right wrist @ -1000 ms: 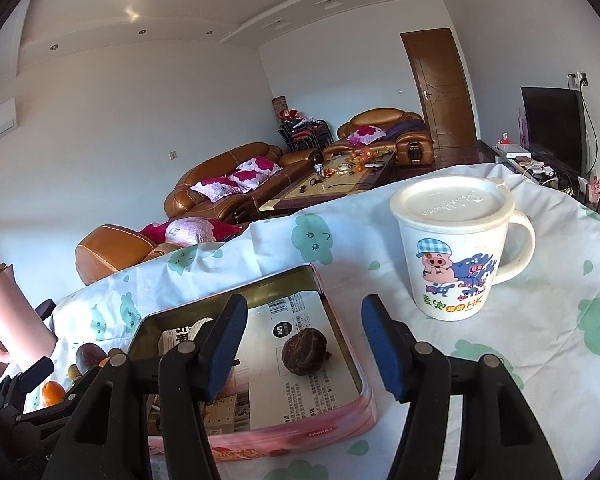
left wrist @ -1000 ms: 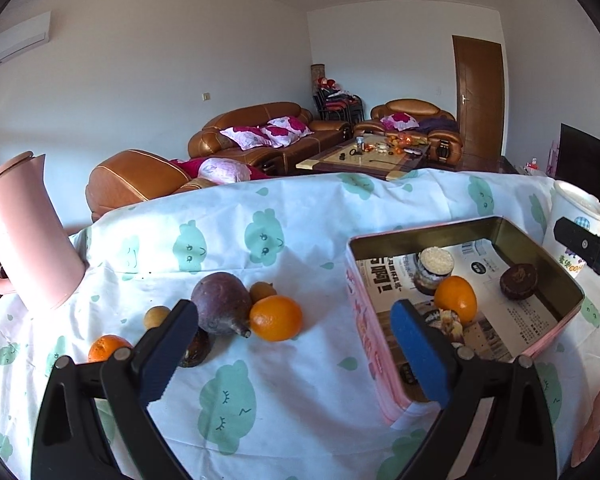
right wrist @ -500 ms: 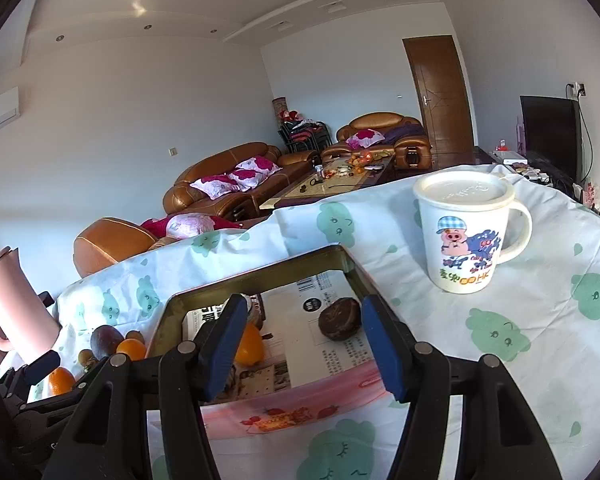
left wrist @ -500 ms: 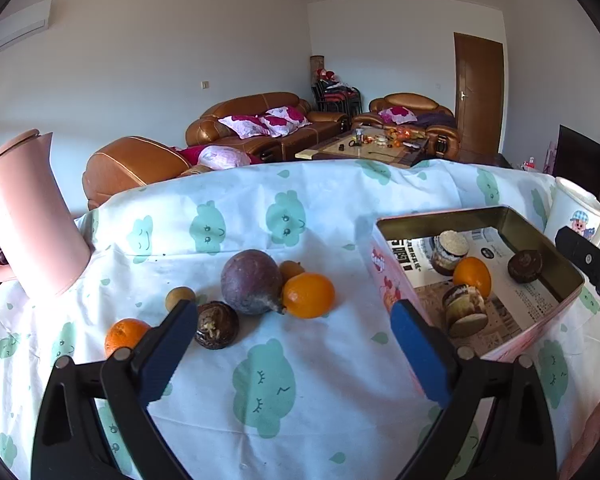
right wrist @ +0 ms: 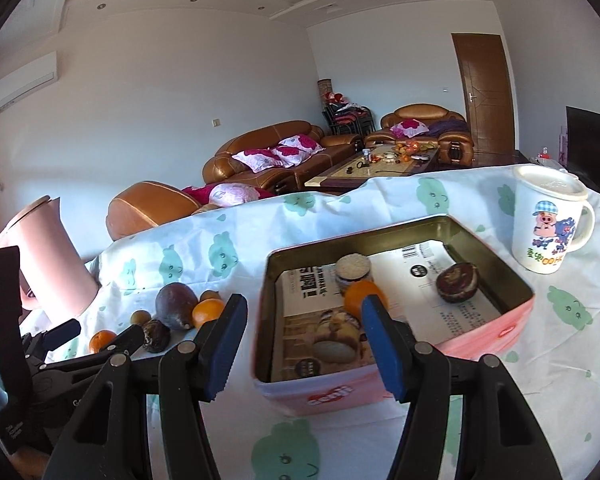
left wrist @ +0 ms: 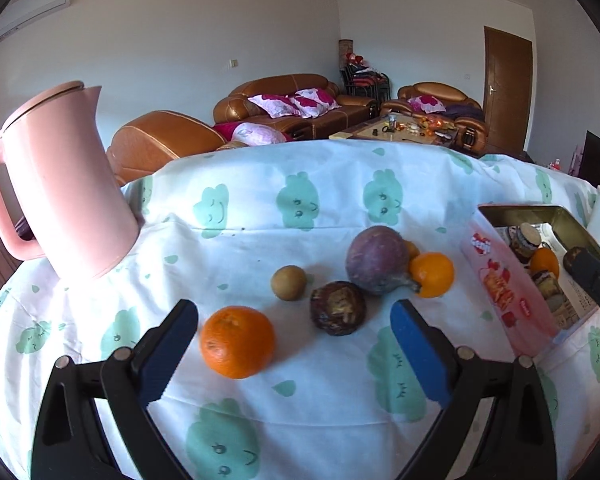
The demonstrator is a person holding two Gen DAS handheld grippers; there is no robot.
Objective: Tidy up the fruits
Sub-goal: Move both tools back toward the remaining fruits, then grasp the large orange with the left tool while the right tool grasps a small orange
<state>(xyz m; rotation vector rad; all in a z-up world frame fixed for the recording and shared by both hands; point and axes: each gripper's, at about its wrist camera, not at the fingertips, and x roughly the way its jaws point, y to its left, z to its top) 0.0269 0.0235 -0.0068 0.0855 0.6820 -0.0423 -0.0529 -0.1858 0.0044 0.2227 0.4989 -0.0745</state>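
Observation:
Loose fruit lies on the cloud-print tablecloth in the left wrist view: an orange, a dark brown fruit, a small brown-green fruit, a big purple fruit and a second orange. My left gripper is open and empty, just in front of the near orange. The pink tin holds an orange, a dark fruit and wrapped items. My right gripper is open and empty over the tin's near wall.
A pink kettle stands at the table's left. A white cartoon mug stands right of the tin. The left gripper's body shows at the lower left of the right wrist view. Sofas lie beyond the table's far edge.
My left gripper has swung left and closer to the loose fruit, which now sits between its fingers' line. My right gripper has moved left, over the tin's near wall.

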